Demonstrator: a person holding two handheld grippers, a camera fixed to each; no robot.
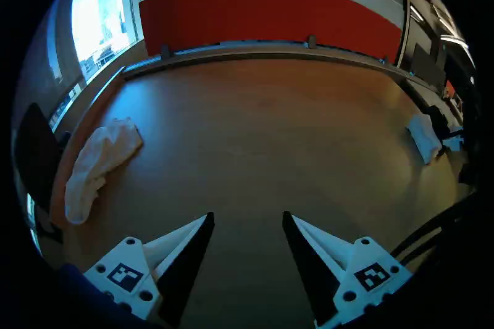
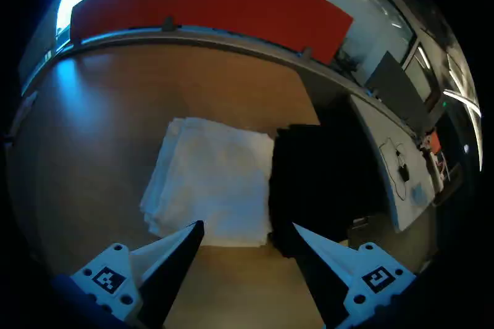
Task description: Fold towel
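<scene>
the left gripper has its two fingers spread apart, with nothing between them, above the smooth brown wooden table. a crumpled white cloth towel lies far off to its left, near the table's edge. the right gripper is spread apart too and grips nothing. its tips are at the near edge of a folded white cloth towel, which lies flat by the table's right edge. a long red board stands behind the table.

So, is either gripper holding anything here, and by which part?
Nothing is held: the left gripper and the right gripper both stand open and grip nothing.
</scene>
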